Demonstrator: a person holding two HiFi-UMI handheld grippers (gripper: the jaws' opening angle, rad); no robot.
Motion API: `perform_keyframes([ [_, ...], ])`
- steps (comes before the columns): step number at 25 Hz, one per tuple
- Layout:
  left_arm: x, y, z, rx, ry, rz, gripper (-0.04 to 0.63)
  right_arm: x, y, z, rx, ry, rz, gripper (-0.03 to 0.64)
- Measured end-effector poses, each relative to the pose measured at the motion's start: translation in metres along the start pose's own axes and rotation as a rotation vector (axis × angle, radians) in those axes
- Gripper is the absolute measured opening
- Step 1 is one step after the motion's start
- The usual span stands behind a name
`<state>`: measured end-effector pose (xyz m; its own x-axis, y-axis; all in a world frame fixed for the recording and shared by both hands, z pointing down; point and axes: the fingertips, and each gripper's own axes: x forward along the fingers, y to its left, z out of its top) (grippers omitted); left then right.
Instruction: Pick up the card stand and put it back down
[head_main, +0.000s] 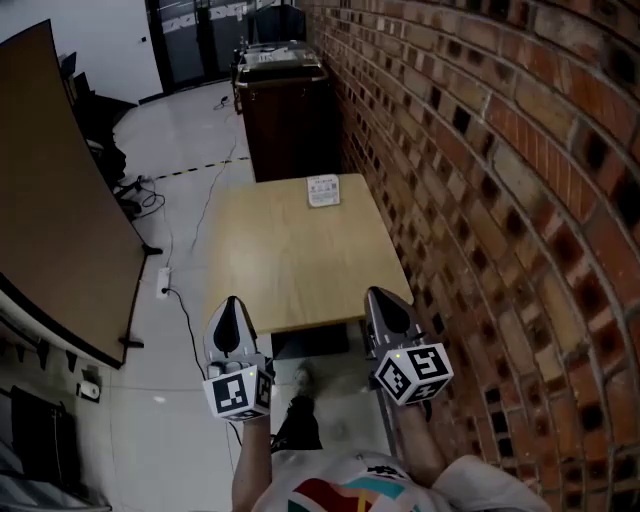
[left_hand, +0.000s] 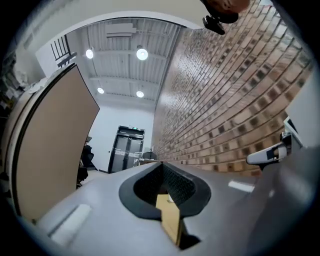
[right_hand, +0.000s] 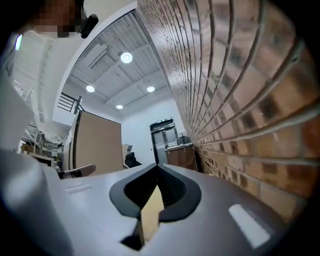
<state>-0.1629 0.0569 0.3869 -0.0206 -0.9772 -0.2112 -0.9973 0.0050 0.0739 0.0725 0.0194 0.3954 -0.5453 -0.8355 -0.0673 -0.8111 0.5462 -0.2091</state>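
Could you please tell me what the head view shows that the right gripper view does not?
Only the head view: the card stand at the far edge of the table, and the left gripper by the table's near edge. Only the right gripper view: ceiling lights, and a close look at the right gripper with its jaws closed together. Both: the brick wall and the dark cabinet against it.

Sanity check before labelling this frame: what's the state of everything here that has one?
left gripper: jaws shut, empty, at the near edge of the table.
right gripper: jaws shut, empty, at the near edge.
card stand: on the table's far end, untouched.
ceiling lights: on.
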Motion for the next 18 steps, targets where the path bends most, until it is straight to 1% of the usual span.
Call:
perform_keyframes([
  [3, 0.118, 0.037, 0.018, 0.031, -0.046, -0.008, 0.005, 0.102, -0.039, 0.038, -0.024, -0.041, -0.051, 0.000],
  [5, 0.179, 0.050, 0.030, 0.040, -0.066, -0.011, 0.005, 0.152, -0.060, 0.054, -0.027, -0.052, -0.077, 0.000],
  [7, 0.219, 0.054, 0.035, 0.040, -0.069, -0.007, 0.005, 0.186, -0.078, 0.057, -0.031, -0.036, -0.102, 0.010],
  [9, 0.245, 0.054, 0.028, 0.044, -0.045, -0.013, 0.005, 0.209, -0.095, 0.051, -0.021, -0.012, -0.128, 0.034],
  [12, 0.272, 0.057, 0.012, 0.037, -0.004, -0.001, 0.005, 0.241, -0.115, 0.034, 0.024, 0.032, -0.136, 0.155],
  [13, 0.279, 0.057, 0.008, 0.030, 0.001, 0.009, 0.005, 0.250, -0.121, 0.028, 0.029, 0.045, -0.135, 0.183],
  [15, 0.289, 0.057, 0.001, 0.014, 0.014, 0.026, 0.005, 0.267, -0.133, 0.018, 0.018, 0.067, -0.136, 0.209],
  [16, 0.294, 0.056, -0.002, 0.006, 0.020, 0.028, 0.005, 0.279, -0.139, 0.014, 0.009, 0.072, -0.134, 0.239],
  [17, 0.299, 0.055, -0.005, 0.000, 0.023, 0.027, 0.005, 0.295, -0.145, 0.010, 0.001, 0.078, -0.127, 0.290],
  [18, 0.303, 0.054, -0.007, -0.003, 0.023, 0.025, 0.005, 0.315, -0.151, 0.003, -0.007, 0.093, -0.117, 0.361],
])
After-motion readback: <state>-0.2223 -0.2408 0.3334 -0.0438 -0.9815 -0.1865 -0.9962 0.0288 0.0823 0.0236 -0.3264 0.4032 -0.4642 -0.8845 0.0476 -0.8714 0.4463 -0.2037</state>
